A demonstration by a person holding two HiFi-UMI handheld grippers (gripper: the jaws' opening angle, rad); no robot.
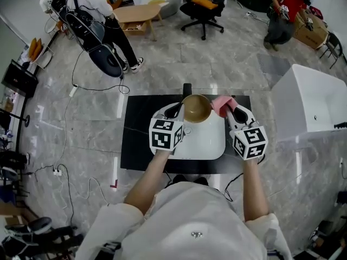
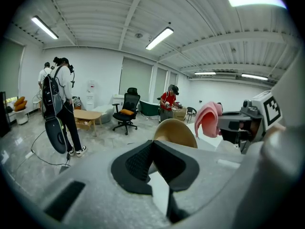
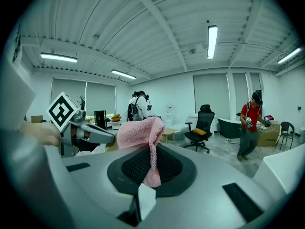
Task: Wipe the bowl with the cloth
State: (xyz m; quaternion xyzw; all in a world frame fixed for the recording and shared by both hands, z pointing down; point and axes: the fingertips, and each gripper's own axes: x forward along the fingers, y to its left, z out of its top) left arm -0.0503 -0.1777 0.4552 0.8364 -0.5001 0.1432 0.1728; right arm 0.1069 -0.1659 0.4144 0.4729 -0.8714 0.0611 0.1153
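Forearms (image 1: 150, 179) extended, left gripper (image 1: 175, 111) clamps the tilted bowl (image 1: 196, 108) over a white tray (image 1: 209, 142); right gripper (image 1: 232, 112) clamps the cloth (image 1: 222, 104) just beside it. Wiping looks about to start: next, press cloth inside the bowl.

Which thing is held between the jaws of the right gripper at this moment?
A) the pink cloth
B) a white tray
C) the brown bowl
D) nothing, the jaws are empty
A: in the right gripper view the right gripper is shut on the pink cloth, which bunches out above its jaws, while the brown bowl is gripped at its rim by the left gripper.
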